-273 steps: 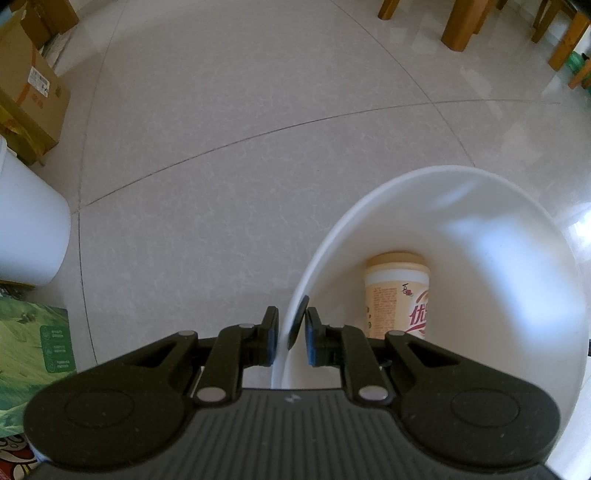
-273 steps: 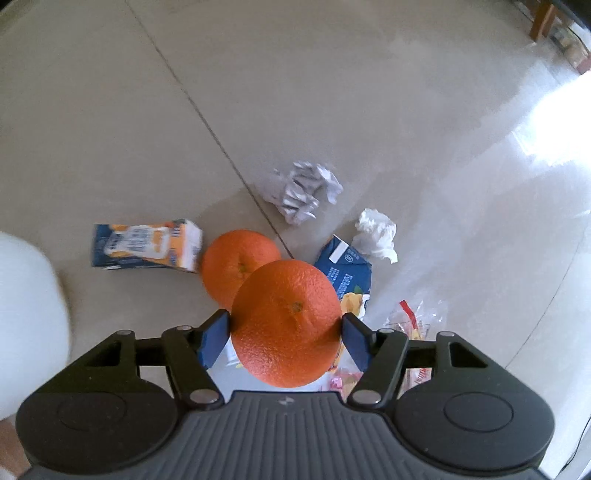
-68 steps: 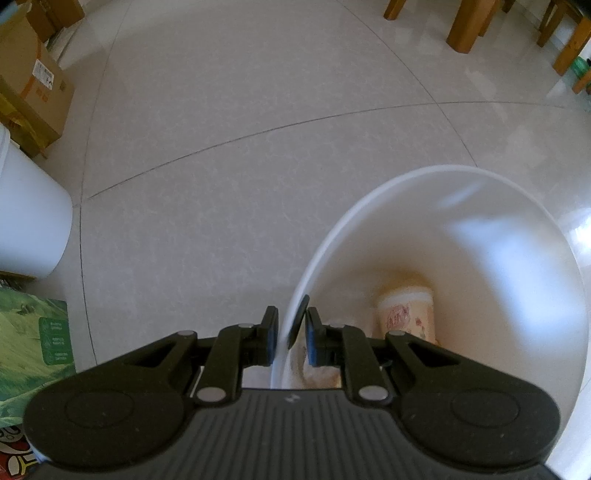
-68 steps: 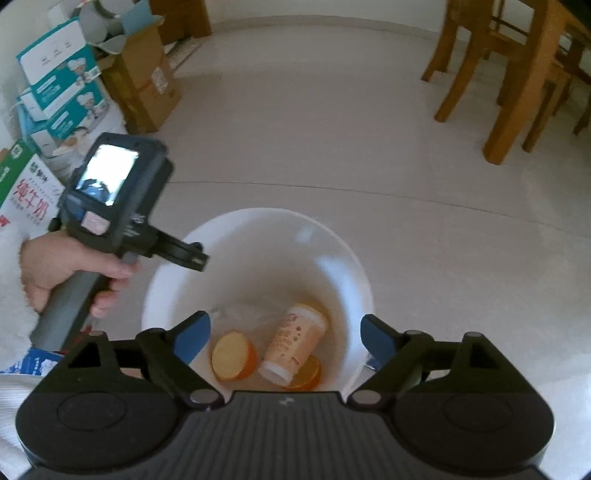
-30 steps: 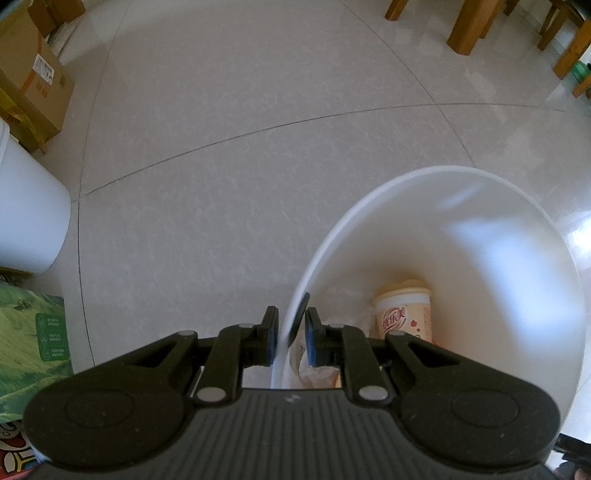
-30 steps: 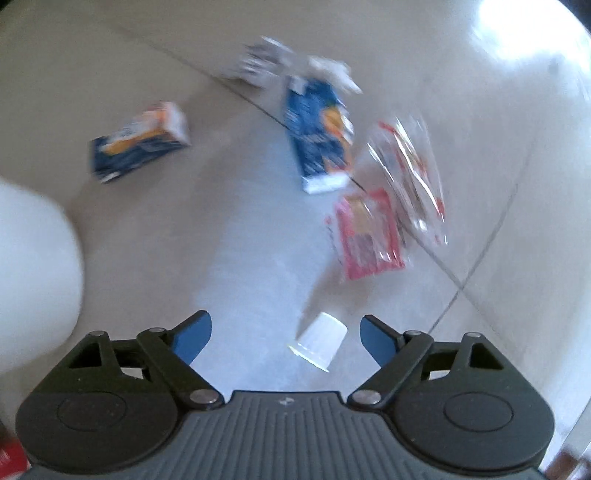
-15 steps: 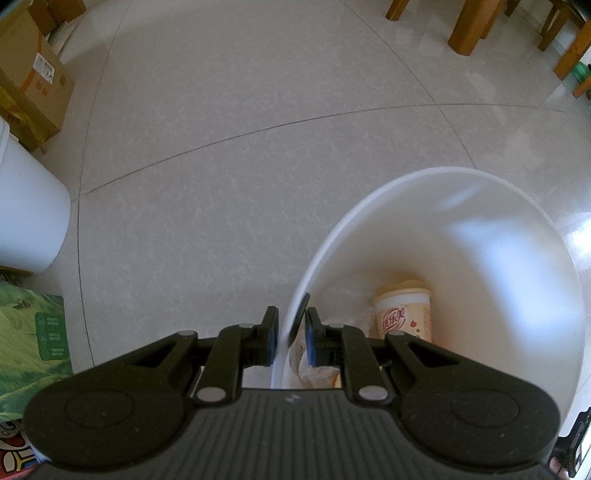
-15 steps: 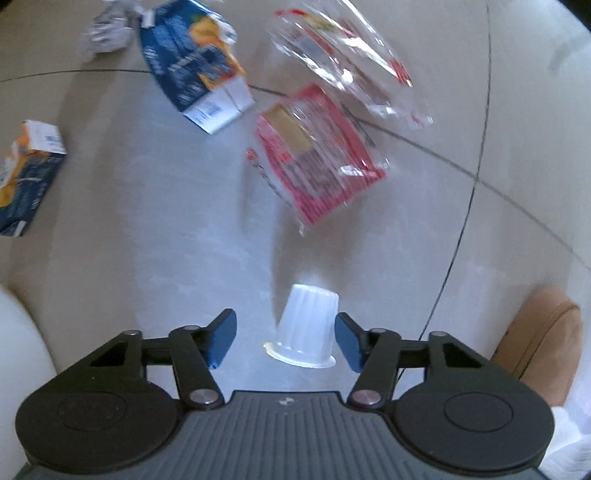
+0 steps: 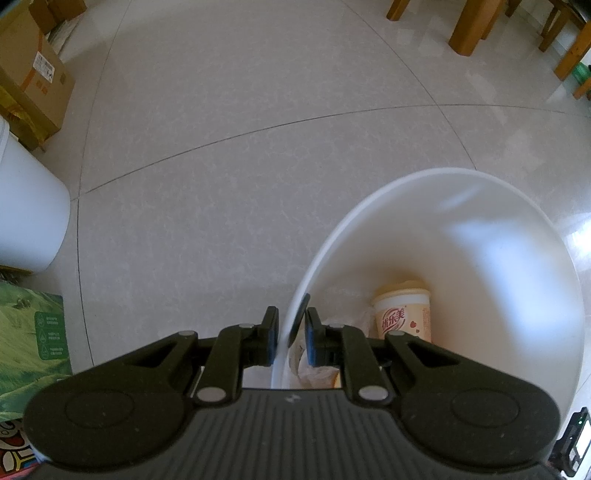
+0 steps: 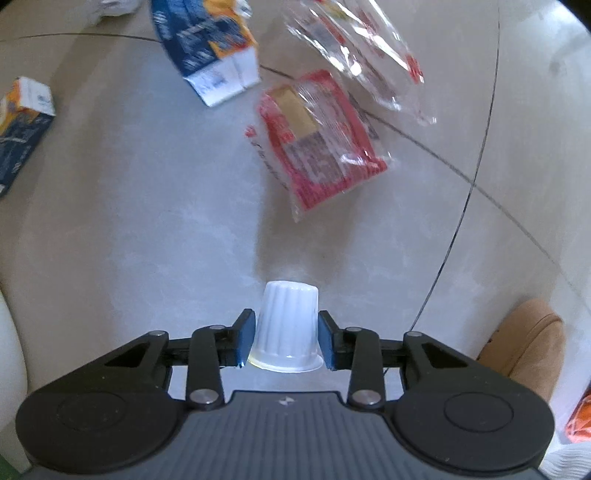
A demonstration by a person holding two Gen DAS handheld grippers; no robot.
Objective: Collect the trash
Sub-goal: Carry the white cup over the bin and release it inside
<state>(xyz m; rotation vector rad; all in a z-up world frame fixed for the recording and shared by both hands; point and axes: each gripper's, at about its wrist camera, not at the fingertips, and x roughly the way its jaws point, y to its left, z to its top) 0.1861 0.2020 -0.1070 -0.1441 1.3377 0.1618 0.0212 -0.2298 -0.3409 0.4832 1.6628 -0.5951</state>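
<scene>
Two grippers on the job: over on the left, the left gripper (image 9: pixel 291 341) is pinched tight on the near rim of the white bucket (image 9: pixel 509 258), one finger outside the wall and one inside, and down in that bucket stands a cream milk-tea cup (image 9: pixel 403 314) with red lettering, crumpled clear plastic (image 9: pixel 317 363) beside it; further left on the pale tiled floor (image 9: pixel 240 184) sit another white pail (image 9: pixel 26 214), a cardboard box (image 9: pixel 29 77) and a green carton (image 9: pixel 29 343), with wooden furniture legs (image 9: pixel 471 26) at the top right. Across to the right-hand view, the right gripper (image 10: pixel 285 341) has its blue pads hard up against both sides of a small ribbed white plastic cup (image 10: pixel 286 328), lying with its mouth toward the camera, bracketed but I can't tell if it is truly squeezed; beyond it on the floor lie a blue-and-orange drink carton (image 10: pixel 22 122) at far left, a bigger blue carton (image 10: pixel 210 48), a red snack wrapper (image 10: pixel 317 144) and a clear wrapper (image 10: pixel 365 55), with a tan slipper (image 10: pixel 532 343) at the right edge
</scene>
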